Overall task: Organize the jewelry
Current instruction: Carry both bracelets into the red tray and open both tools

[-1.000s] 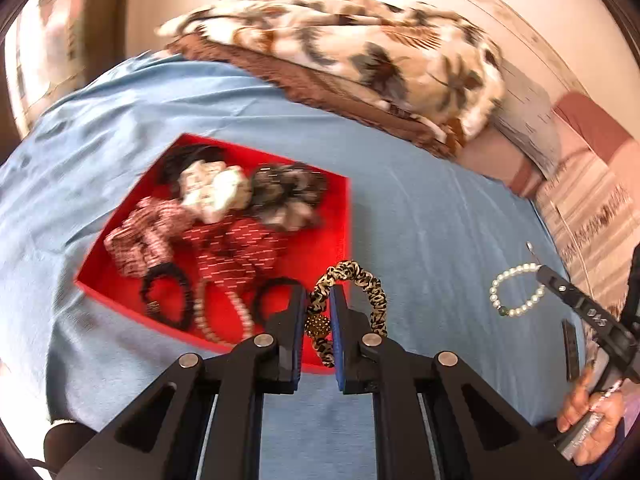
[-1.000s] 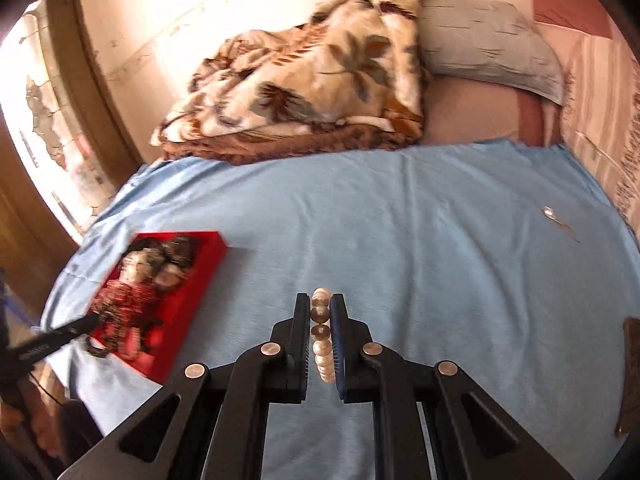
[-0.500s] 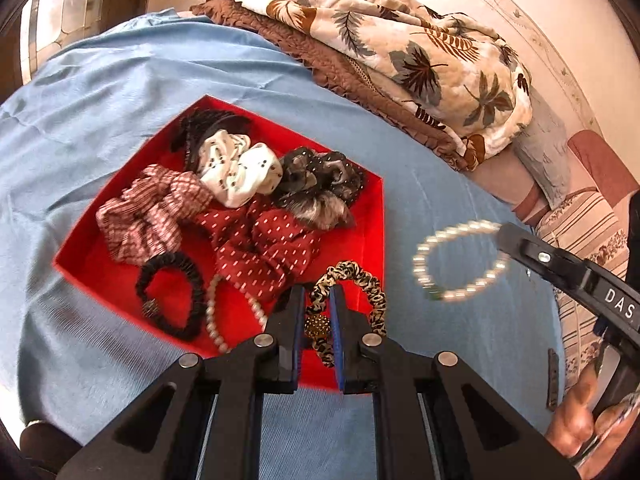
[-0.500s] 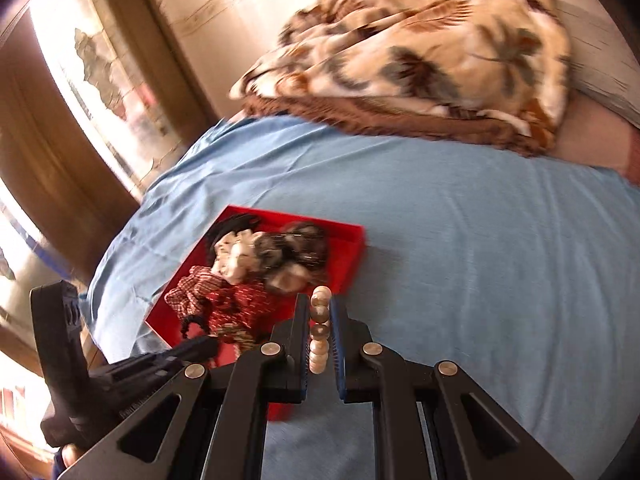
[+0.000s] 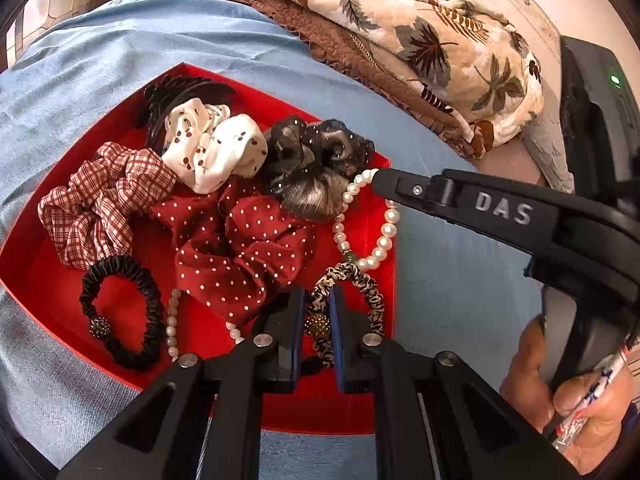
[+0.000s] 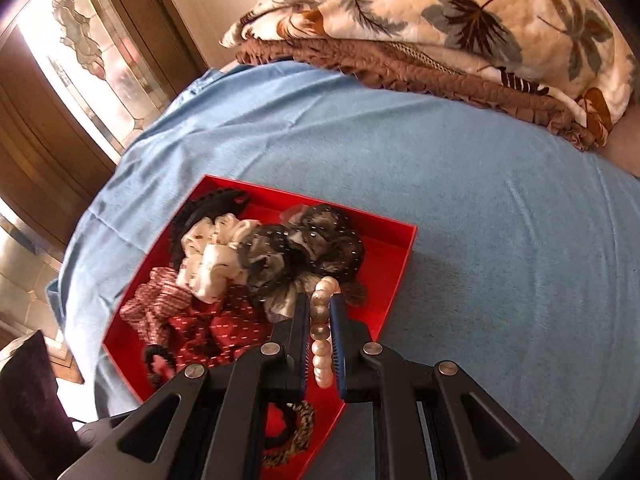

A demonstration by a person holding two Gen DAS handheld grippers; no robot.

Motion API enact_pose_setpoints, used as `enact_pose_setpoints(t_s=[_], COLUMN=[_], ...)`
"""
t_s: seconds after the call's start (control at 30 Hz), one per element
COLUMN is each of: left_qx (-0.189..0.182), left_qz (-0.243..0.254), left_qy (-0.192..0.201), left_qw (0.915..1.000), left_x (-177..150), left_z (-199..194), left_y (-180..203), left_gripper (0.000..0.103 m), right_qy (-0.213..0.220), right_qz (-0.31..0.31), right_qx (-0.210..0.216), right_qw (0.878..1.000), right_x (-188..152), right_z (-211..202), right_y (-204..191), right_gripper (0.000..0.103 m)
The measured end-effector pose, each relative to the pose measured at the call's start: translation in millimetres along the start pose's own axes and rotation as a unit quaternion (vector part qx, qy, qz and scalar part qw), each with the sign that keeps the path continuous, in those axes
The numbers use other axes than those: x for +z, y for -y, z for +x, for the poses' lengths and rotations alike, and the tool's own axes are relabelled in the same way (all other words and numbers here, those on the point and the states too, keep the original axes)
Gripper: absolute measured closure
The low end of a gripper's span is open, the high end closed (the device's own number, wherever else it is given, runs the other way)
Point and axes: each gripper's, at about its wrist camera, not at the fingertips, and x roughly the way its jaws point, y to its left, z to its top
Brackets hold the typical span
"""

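the left gripper [image 5: 316,322] pinches a leopard hair tie [image 5: 352,276] between its jaws, over the near right corner of the red tray [image 5: 384,368]. the right gripper [image 6: 320,332] has its jaws pressed on a pearl bracelet [image 6: 320,320], which hangs over the tray's right side, beside a grey scrunchie [image 5: 316,160]; in the left view its low end touches the leopard tie. the tray sits on a blue bed sheet [image 6: 500,240] and holds a checked scrunchie [image 5: 104,204], a white one [image 5: 216,152], a red dotted one [image 5: 240,248], a black hair tie [image 5: 120,312] and a second pearl string [image 5: 173,328]. a leaf-print blanket [image 6: 460,16] lies behind.
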Motion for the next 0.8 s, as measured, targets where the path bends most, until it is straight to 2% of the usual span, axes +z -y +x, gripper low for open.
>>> enact_pose_setpoints(t_s=[0.23, 0.3, 0.37, 0.5, 0.63, 0.8], left_qx=[-0.003, -0.002, -0.003, 0.004, 0.042, 0.088], left_qz=[0.003, 0.004, 0.001, -0.003, -0.014, -0.020], left_qy=[0.005, 0.008, 0.011, 0.019, 0.040, 0.055], left_qw=[1.0000, 1.0000, 0.9999, 0.9998, 0.9982, 0.9944], left_x=[-3.2, -4.3, -6.2, -8.6, -9.6, -13.7], left_z=[-4.8, -8.9, -14.0, -26.9, -49.1, -78.9], left_y=[3.3, 3.7, 2.8, 0.2, -3.1, 1.9], left_gripper=[0.090, 0.079, 0.071, 0.071, 0.070, 0.066], right_qy=[0.006, 0.010, 0.018, 0.029, 0.034, 0.031], right_qz=[-0.003, -0.001, 0.001, 0.001, 0.008, 0.045], right_qx=[-0.014, -0.016, -0.019, -0.025, -0.036, -0.043], right_qw=[1.000, 1.000, 1.000, 0.999, 0.999, 0.998], right_x=[-5.0, -4.9, -5.7, -10.8, -25.0, -50.8], right_z=[-2.5, -6.2, -12.7, -29.9, -50.6, -75.7], right_y=[3.7, 5.0, 6.8, 10.1, 20.4, 39.6], right_gripper=[0.090, 0.081, 0.068, 0.067, 0.066, 0.066])
